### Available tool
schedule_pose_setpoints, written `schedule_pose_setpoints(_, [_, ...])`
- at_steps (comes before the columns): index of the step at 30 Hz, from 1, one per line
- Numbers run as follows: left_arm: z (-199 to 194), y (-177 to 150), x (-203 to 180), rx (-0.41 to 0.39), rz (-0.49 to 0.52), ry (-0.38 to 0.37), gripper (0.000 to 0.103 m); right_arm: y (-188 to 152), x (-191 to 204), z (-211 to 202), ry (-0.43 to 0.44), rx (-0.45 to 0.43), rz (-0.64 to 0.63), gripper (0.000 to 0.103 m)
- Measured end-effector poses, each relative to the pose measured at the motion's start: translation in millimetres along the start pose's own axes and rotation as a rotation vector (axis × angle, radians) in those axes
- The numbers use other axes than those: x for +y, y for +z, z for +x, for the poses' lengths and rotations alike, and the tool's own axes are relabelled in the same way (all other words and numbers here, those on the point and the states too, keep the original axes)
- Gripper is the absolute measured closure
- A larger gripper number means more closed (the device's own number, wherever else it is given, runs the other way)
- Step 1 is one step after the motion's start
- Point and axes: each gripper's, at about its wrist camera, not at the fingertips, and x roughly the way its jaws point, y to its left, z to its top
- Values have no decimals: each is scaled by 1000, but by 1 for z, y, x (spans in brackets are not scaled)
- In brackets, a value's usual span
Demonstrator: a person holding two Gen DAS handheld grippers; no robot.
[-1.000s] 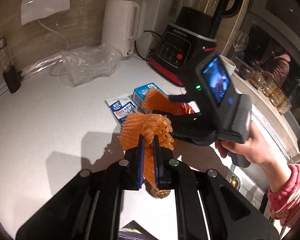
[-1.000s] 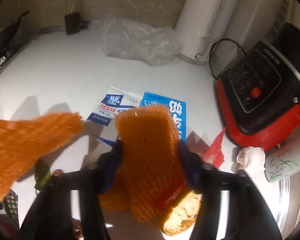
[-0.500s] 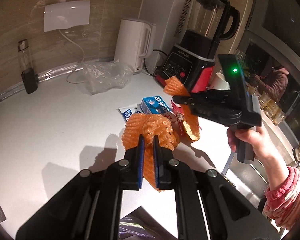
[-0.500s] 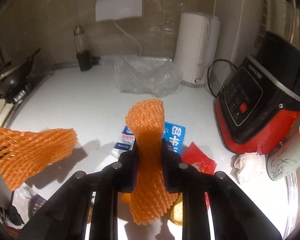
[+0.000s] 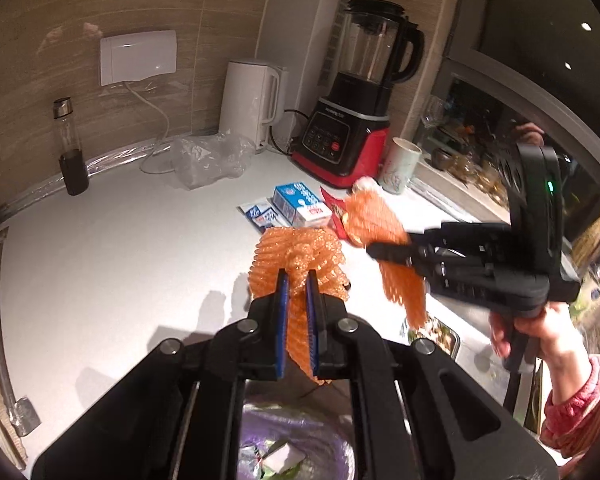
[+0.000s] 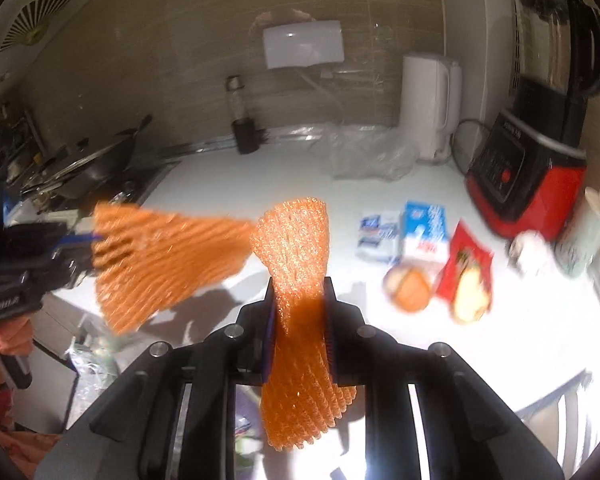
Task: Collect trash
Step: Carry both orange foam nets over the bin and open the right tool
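Partway: left gripper [image 5: 297,296] and right gripper [image 6: 298,312] each clamped an orange foam net [image 5: 296,248]; milk carton [image 5: 299,204], wrappers [image 6: 466,264] remained near the counter's [image 5: 120,248] back edge.

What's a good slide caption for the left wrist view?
Left gripper and right gripper each clamp orange foam netting above the white counter.

The white countertop [image 5: 100,248] carries a red-based blender [image 5: 350,136]; left of the blender stands a white kettle [image 5: 250,104], before the blender lie 1 blue-white carton [image 5: 300,204] and a red wrapper [image 6: 466,256].
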Motion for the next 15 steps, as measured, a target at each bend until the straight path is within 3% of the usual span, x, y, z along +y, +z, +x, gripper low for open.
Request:
schedule_pose_setpoints(7, [-35, -47, 17, 50, 43, -70, 95, -86, 71, 14, -11, 122, 157, 82])
schedule_pose_setpoints(15, [-56, -97, 32, 91, 94, -125, 95, -162, 123, 63, -57, 253, 256, 82])
